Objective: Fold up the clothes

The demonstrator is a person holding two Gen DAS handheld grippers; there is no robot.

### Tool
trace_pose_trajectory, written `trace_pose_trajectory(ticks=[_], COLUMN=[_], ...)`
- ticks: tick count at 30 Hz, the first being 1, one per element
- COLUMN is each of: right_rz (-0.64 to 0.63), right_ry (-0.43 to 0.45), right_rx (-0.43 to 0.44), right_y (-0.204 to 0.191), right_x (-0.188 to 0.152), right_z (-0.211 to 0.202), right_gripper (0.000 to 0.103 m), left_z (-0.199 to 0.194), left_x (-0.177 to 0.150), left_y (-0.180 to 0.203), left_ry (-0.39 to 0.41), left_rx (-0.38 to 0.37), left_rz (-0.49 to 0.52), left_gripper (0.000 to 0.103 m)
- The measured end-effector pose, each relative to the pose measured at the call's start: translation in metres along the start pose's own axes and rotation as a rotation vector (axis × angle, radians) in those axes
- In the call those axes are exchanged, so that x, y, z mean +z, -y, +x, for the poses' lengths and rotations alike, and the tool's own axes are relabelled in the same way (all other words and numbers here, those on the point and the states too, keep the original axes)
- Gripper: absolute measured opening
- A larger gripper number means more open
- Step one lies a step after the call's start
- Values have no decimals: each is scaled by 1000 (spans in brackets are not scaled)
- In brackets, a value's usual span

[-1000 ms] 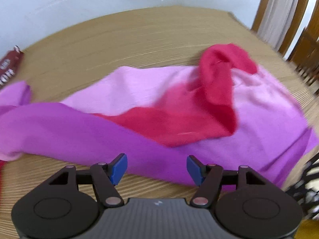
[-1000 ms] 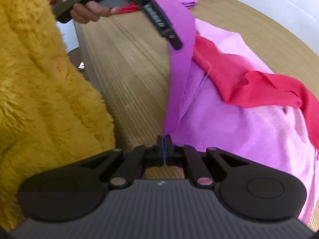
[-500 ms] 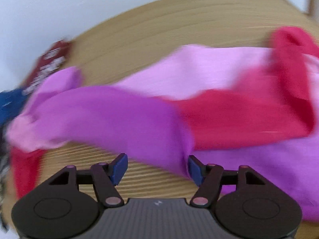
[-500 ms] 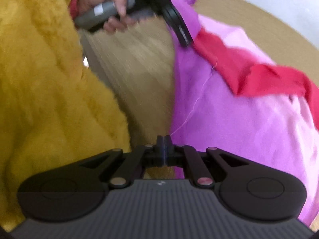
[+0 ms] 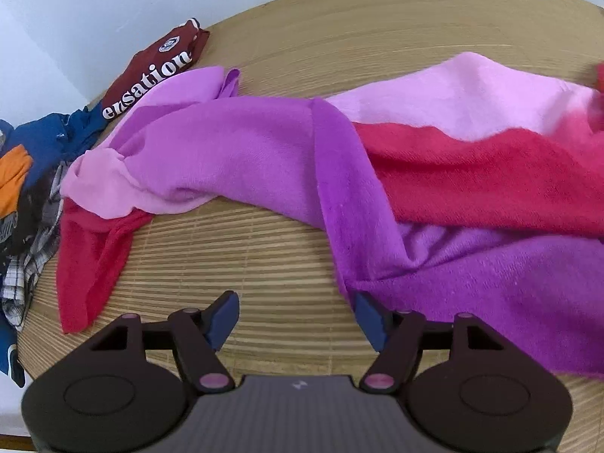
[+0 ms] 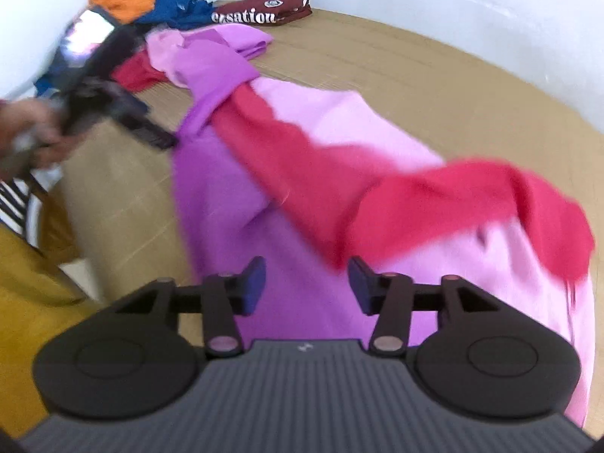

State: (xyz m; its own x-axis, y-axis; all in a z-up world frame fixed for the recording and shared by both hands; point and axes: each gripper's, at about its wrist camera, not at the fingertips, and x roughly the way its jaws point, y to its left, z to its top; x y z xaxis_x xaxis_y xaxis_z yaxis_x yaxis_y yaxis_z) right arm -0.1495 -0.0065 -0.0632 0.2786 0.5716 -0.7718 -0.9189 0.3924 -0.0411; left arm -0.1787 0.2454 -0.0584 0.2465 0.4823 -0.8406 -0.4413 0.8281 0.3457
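Jaws apart; only right view: hand point(image 6: 26, 132) holding left gripper point(image 6: 151, 137).

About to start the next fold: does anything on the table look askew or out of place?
Yes. The purple, pink and red garment lies twisted and bunched across the wooden table, not flat, and its red end trails at the left by the unfolded clothes pile.

Fuzzy fleece garment point(image 5: 241, 158) lies on ribbed matt wooden table point(image 5: 264, 264)

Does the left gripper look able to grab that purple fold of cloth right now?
Probably yes: the left gripper has its jaws open and empty, and the purple fold lies just ahead on the table, nothing between.
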Motion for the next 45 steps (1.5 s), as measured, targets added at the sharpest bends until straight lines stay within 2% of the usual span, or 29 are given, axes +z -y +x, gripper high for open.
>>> trace_pose_trajectory(ticks=[3, 6, 7, 8, 9, 11, 16, 20, 23, 25, 28, 31, 33, 34, 36, 37, 38, 39, 41, 42, 43, 45], right_rz=[-65, -85, -94, -104, -105, -90, -77, -52, 0, 32, 179, 377, 422, 423, 402, 384, 364, 330, 247, 208, 165, 91], right_ry=[-27, -93, -112, -109, -81, -7, 142, 178, 167, 143, 70, -7, 13, 39, 112, 145, 171, 176, 156, 146, 135, 97], right_rx=[-46, 27, 61, 80, 69, 22, -172, -390, -560, -693, -796, -720, -662, -637, -572, -498, -410, -304, -93, -21, 32, 50], right_y=[4, 10, 12, 14, 19, 35, 121, 211, 275, 315, 367, 390, 378, 368, 340, 327, 315, 300, 269, 254, 238, 213], right_x=[12, 8, 7, 8, 13, 27, 82, 124, 147, 158, 162, 151, 141, 138, 137, 140, 144, 149, 163, 169, 175, 190], right_z=[27, 37, 40, 40, 35, 21, 7, 23, 47, 69, 103, 122, 118, 114, 100, 95, 91, 92, 106, 116, 130, 163], right_gripper=[52, 50, 44, 10, 5, 5, 5, 5, 5, 5, 7, 9, 20, 23, 28, 30, 38, 50, 59, 59, 59, 59], left_z=[2, 5, 6, 7, 7, 7, 5, -1, -12, -19, -28, -31, -31, -30, -28, -27, -27, -27, -31, -34, -36, -41], left_x=[0, 0, 0, 1, 2, 3, 11, 13, 13, 12, 13, 15, 16, 16, 20, 22, 25, 27, 30, 30, 29, 25], left_y=[-4, -7, -8, -9, -9, -5, 10, 26, 43, 55, 71, 74, 68, 64, 62, 61, 60, 60, 61, 61, 60, 58], left_ry=[-11, -26, -34, -43, -54, -73, -141, -200, -233, -242, -235, -233, -247, -254, -257, -256, -255, -252, -239, -232, -226, -217], left_rx=[-4, -5, 0, 4, 11, 37, 117, 139, 83, 18, -47, -75, -121, -134, -133, -131, -131, -130, -130, -129, -126, -121], left_rz=[-38, -77, -91, -105, -117, -125, -123, -129, -129, -135, -119, -115, -159, -180, -198, -202, -203, -207, -217, -220, -221, -228], left_gripper=[74, 80, 81, 81, 81, 81, 79, 77, 75, 75, 75, 74, 74, 74, 74, 74, 74, 74, 74, 74, 74, 74])
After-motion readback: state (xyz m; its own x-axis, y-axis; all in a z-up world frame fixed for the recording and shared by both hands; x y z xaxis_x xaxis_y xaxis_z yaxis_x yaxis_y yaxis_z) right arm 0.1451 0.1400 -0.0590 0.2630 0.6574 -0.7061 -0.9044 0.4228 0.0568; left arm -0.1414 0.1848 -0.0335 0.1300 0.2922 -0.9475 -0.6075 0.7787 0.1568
